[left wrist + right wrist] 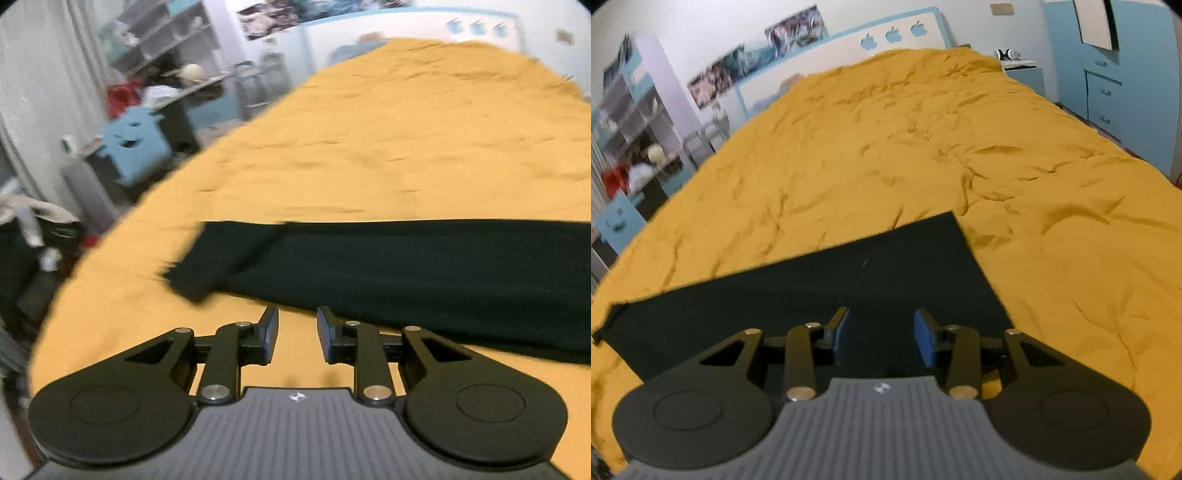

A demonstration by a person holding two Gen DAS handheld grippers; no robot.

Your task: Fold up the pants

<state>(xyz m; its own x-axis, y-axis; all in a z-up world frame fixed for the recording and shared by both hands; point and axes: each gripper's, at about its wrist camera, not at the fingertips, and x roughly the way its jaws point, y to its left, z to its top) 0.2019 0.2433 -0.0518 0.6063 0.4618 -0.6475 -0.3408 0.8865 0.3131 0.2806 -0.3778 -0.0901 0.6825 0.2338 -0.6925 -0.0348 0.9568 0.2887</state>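
Note:
Black pants [388, 269] lie flat across the mustard-yellow bedspread [369, 147], folded lengthwise into a long strip. In the left wrist view their left end has a doubled-over cuff edge [207, 258]. My left gripper [297, 317] is open and empty, hovering just in front of the pants' near edge. In the right wrist view the pants [849, 280] run from lower left to a square end at upper right. My right gripper [881, 321] is open and empty, over the pants near their right end.
The bedspread [923, 147] covers a large bed with a white and blue headboard [849, 48]. Left of the bed stand shelves [162, 33], a blue chair [136, 147] and clutter. A blue wardrobe [1115, 74] stands at the right.

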